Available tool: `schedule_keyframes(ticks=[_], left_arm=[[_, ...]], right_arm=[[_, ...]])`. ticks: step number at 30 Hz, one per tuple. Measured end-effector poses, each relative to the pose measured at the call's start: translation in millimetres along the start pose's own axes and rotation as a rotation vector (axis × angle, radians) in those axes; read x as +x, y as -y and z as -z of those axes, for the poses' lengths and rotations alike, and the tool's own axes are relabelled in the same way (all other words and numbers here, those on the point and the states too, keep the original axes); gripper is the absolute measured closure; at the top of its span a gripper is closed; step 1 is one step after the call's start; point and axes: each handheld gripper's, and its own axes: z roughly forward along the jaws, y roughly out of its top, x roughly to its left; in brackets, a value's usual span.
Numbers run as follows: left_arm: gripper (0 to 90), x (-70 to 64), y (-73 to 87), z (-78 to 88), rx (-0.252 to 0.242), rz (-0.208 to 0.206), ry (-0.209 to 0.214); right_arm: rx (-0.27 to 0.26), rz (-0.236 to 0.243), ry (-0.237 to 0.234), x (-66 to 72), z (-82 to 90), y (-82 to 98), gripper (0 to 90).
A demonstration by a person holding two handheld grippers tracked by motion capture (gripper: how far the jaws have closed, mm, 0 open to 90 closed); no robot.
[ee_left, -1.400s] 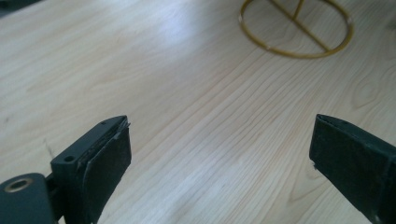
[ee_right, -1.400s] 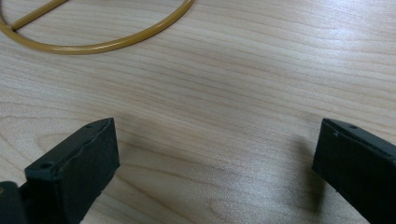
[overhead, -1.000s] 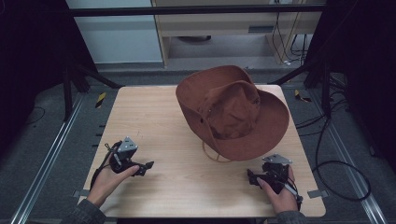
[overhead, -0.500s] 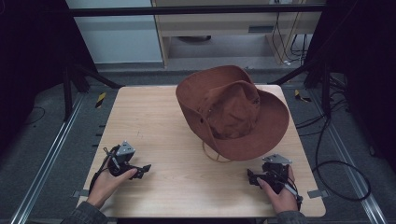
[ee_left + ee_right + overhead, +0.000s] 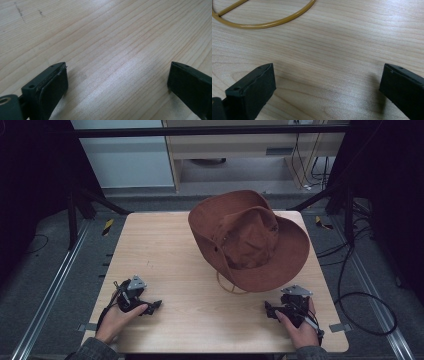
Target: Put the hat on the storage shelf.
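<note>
We rest the left gripper (image 5: 154,306) low on the bench (image 5: 165,250), jaws spread and empty. Our right gripper (image 5: 270,310) sits likewise agape near the hat (image 5: 250,237), its cord (image 5: 265,23) just ahead.

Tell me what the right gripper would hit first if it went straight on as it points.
Probably the hat's cord: in the right gripper view its loop lies on the table just ahead of the open right gripper, with bare wood between. Depth is unclear.

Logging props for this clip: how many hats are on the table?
1. A single brown wide-brimmed hat sits on the far right part of the wooden table, its tan chin cord looping toward the right tool. Nothing else could hide another.
</note>
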Motion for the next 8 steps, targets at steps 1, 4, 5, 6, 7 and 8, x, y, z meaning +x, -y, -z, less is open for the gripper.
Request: schedule_keyframes(ticks=[1, 4, 5, 6, 7, 8], left_arm=[[1.6, 0.3, 1.0, -0.4, -0.009, -0.003, -0.001], [0.0, 0.6, 3.7, -1.7, -0.036, -0.011, 0.006], [0.0, 0.9, 3.9, -1.6, -0.036, -0.014, 0.008], [0.0, 1.1, 4.1, -1.4, -0.035, -0.016, 0.009], [0.0, 1.1, 4.3, -1.3, -0.036, -0.015, 0.01], [0.0, 1.0, 4.5, -1.1, -0.036, -0.014, 0.011]], right_arm=[[0.0, 0.001, 0.001, 0.0, -0.1, 0.0, 0.5], [-0.002, 0.019, 0.011, -1.9, -0.3, -0.1, 0.5], [-0.002, 0.017, 0.009, -1.8, -0.2, -0.2, 0.4], [-0.002, 0.018, 0.01, -1.8, -0.3, -0.1, 0.4], [-0.002, 0.017, 0.009, -1.8, -0.2, -0.2, 0.4], [0.0, 0.002, 0.002, 0.0, -0.1, 0.0, 0.5]])
